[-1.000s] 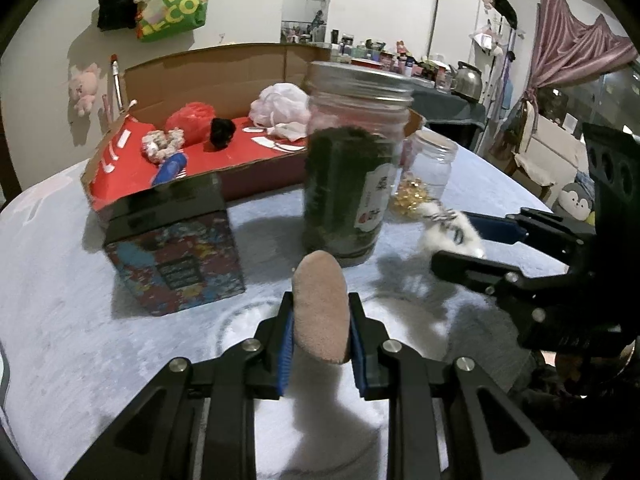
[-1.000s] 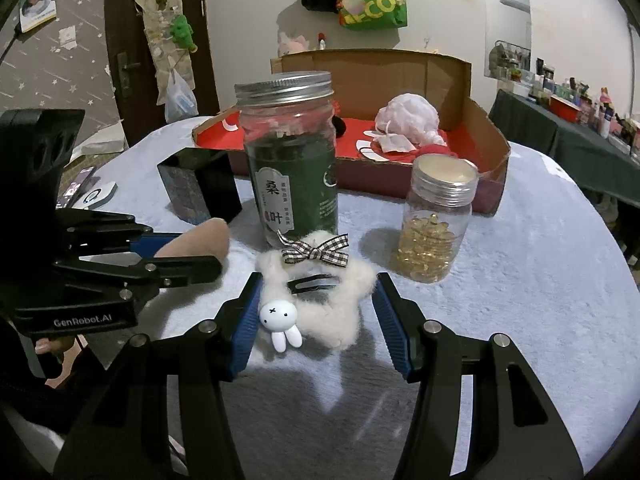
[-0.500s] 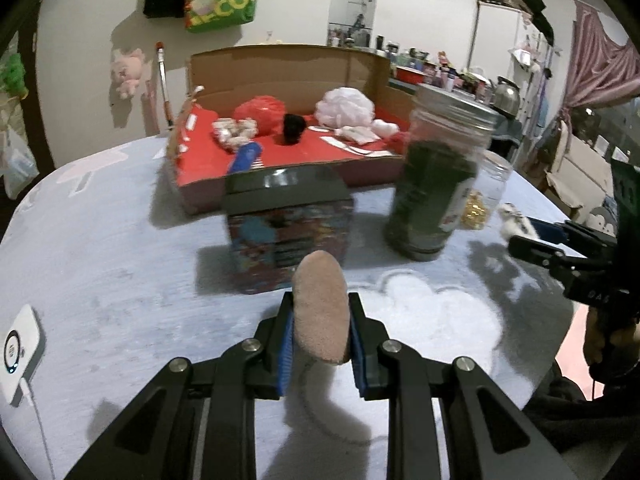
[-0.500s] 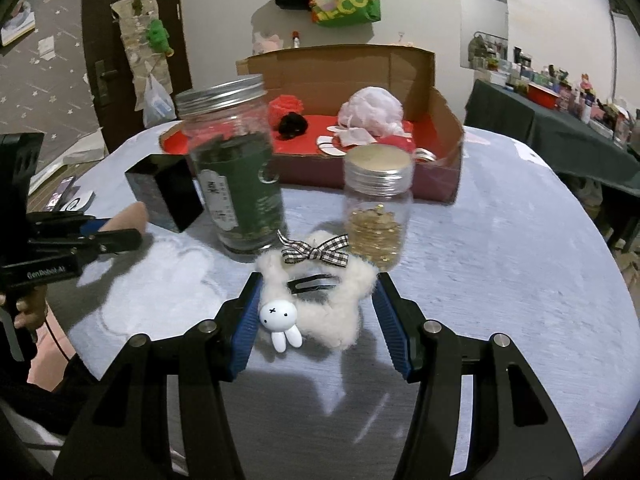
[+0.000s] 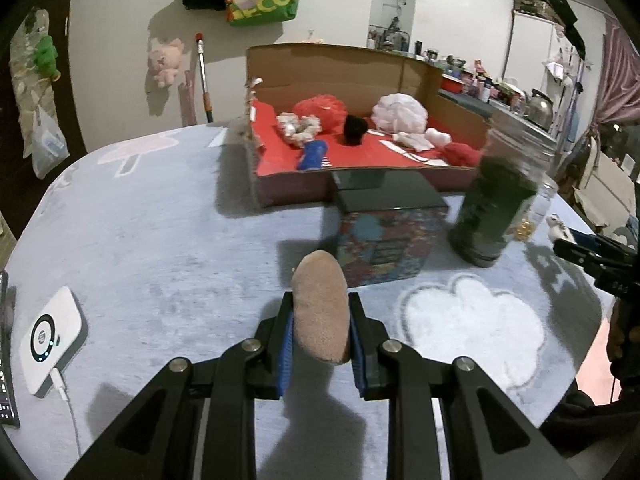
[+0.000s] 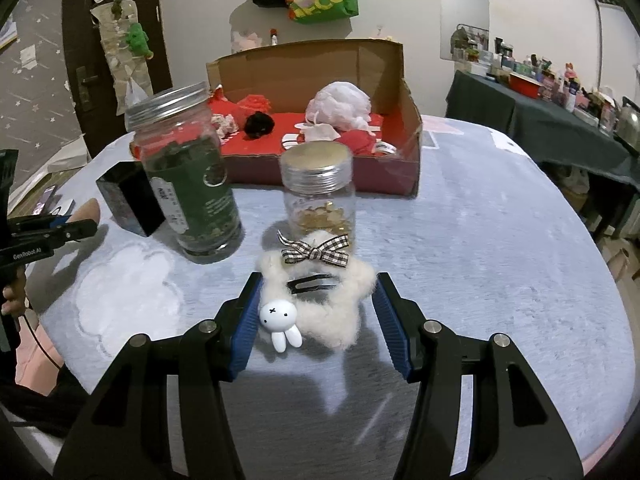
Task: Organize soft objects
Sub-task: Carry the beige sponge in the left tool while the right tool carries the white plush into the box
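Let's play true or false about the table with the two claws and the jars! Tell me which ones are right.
1. The left claw is shut on the tan puff. True.
2. The fluffy white star clip has a checked bow. True.
3. The small jar is lidless. False: it wears a metal screw lid.
4. The cardboard box has a blue floor. False: it is red inside.
5. The big jar holds dark green stuff. True.
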`<state>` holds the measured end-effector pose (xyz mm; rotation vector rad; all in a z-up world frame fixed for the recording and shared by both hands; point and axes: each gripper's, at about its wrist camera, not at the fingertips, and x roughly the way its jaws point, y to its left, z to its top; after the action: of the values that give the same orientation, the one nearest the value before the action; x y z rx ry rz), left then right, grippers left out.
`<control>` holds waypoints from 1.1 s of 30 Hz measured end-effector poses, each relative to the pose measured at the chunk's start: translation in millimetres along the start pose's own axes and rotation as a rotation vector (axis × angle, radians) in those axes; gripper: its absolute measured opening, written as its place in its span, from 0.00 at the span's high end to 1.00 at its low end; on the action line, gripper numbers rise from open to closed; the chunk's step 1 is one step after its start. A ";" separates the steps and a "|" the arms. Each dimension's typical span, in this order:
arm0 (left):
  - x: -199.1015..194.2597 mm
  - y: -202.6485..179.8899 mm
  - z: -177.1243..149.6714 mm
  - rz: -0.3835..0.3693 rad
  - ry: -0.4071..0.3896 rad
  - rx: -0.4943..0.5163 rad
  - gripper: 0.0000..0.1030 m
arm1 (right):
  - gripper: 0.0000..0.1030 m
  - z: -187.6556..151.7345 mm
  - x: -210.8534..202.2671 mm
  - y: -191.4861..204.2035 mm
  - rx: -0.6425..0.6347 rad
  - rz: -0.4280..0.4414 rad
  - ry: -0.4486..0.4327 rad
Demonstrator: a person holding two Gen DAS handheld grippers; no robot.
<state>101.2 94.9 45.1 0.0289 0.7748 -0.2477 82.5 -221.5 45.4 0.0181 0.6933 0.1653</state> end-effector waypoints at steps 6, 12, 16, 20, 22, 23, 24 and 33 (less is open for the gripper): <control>5.5 12.1 4.0 0.017 0.009 -0.005 0.76 | 0.49 3.5 2.4 -7.7 0.006 -0.018 0.009; 13.5 19.1 12.6 0.013 0.015 0.014 0.76 | 0.49 11.0 4.0 -16.8 -0.013 -0.049 0.011; 18.0 23.4 19.4 -0.002 0.018 0.018 0.76 | 0.49 18.4 5.6 -24.0 -0.032 -0.070 0.006; 22.1 25.4 24.8 -0.010 0.021 0.037 0.76 | 0.49 26.3 8.6 -29.8 -0.051 -0.080 0.007; 24.6 25.5 28.9 -0.011 0.024 0.051 0.76 | 0.49 30.0 11.1 -31.4 -0.070 -0.088 0.010; 25.7 25.7 31.0 -0.011 0.026 0.056 0.76 | 0.49 31.9 12.1 -31.6 -0.077 -0.090 0.010; 26.8 25.7 33.1 -0.011 0.028 0.064 0.76 | 0.49 34.1 13.4 -32.2 -0.086 -0.094 0.011; 30.9 26.6 52.9 -0.016 0.031 0.131 0.76 | 0.49 53.3 21.2 -34.8 -0.190 -0.139 0.017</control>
<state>165.1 108.1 59.7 0.1503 0.7893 -0.3136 137.6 -250.4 70.5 -0.2132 0.6911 0.0980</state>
